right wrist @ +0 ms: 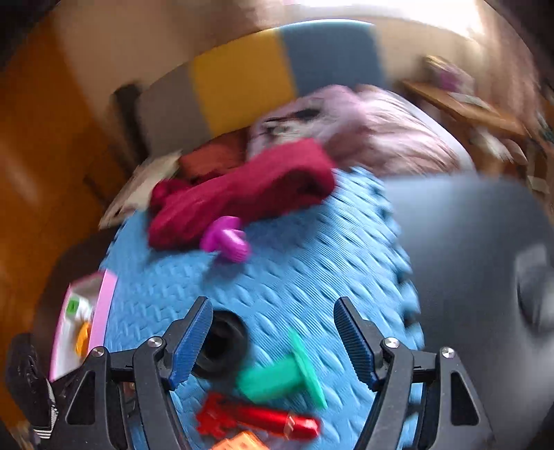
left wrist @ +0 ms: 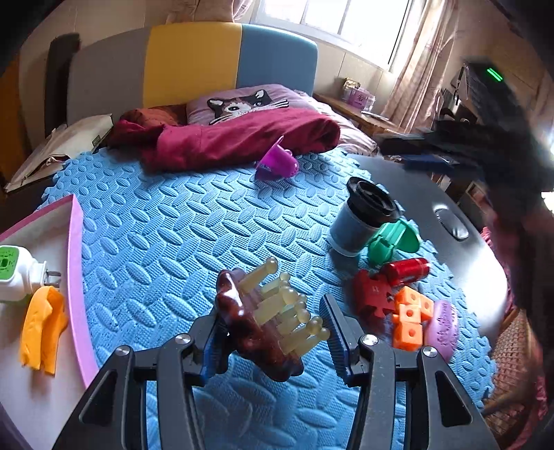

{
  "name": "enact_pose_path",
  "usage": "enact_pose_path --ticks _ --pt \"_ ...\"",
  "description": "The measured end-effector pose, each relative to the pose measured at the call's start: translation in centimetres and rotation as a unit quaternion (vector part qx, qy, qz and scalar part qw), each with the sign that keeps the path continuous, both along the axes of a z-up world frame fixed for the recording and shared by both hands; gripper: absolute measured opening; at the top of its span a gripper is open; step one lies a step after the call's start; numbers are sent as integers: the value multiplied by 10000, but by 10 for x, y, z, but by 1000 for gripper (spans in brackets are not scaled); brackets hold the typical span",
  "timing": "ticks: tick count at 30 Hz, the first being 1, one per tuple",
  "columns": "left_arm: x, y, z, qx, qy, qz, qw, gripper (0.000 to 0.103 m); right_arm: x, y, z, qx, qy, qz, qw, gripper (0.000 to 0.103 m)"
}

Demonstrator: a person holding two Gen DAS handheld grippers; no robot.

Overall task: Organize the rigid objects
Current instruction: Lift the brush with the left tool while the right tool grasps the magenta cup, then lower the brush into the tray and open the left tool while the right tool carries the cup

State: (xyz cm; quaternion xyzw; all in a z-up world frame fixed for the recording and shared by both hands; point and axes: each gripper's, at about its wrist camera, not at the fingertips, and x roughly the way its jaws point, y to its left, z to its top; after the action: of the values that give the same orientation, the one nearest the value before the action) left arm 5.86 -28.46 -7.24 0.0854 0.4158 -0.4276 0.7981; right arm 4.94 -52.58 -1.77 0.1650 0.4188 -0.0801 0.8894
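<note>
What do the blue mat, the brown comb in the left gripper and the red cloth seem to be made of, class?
Blue mat: likely soft foam, matte, with an embossed oval tread and interlocking edges.
Brown comb, between the left gripper's fingers: glossy brown body, possibly polished wood or resin; translucent yellowish teeth look like horn or plastic.
Red cloth: woven fabric, matte, lying in soft folds.

I see daylight glaring through the far window (left wrist: pixel 332 17), blowing it out. My left view is sharp; my right view smears with motion blur, edges bent and dark.
</note>
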Motion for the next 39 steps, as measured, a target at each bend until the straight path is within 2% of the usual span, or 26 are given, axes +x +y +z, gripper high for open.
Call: enact_pose_path --ticks 2,6,9,13,14,15,16,17,20,25,28,30,34,39 --pt "-2 5 3 -93 62 -9 9999 52 31 11 2 -356 298 503 9977 74" --pt "-5 14 10 -239 136 -34 9996 52 88 31 -8 -1125 958 1287 9806 74" --pt "-7 21 15 -352 211 -59 9991 52 118 36 -23 -1512 1389 1576 9659 73" --pt "-6 26 20 -437 297 -58 9986 52 148 39 -46 -1673 1848 1787 9518 72" --pt "-5 28 21 -462 319 -47 9984 52 153 40 -51 -1698 1917 1810 9496 67" --pt "-5 29 22 -480 327 -39 9983 52 157 42 -56 -1730 1967 1798 9482 50" --pt "-4 30 23 -490 335 -31 9982 52 160 42 -59 -1717 1975 1772 9487 38" --pt "-5 32 23 -492 342 -14 9982 52 161 44 -60 -1700 1922 1735 9508 36" --pt "-7 38 26 -541 356 19 9979 52 158 50 -57 -1736 1821 1689 9530 35" --pt "-12 52 36 -665 305 87 9973 52 136 75 -34 -1725 1514 1542 9610 35" --pt "-15 67 45 -764 253 181 9966 52 115 96 -19 -1466 1240 1554 9690 35" --pt "-17 81 52 -812 175 291 9961 52 98 114 -15 -1389 1138 1651 9698 35" --pt "-11 121 65 -938 74 690 9932 52 63 151 -20 -1137 1002 1838 9712 35" --pt "15 183 70 -889 -118 1610 9829 52 32 183 -44 -1056 1027 1897 9707 35"
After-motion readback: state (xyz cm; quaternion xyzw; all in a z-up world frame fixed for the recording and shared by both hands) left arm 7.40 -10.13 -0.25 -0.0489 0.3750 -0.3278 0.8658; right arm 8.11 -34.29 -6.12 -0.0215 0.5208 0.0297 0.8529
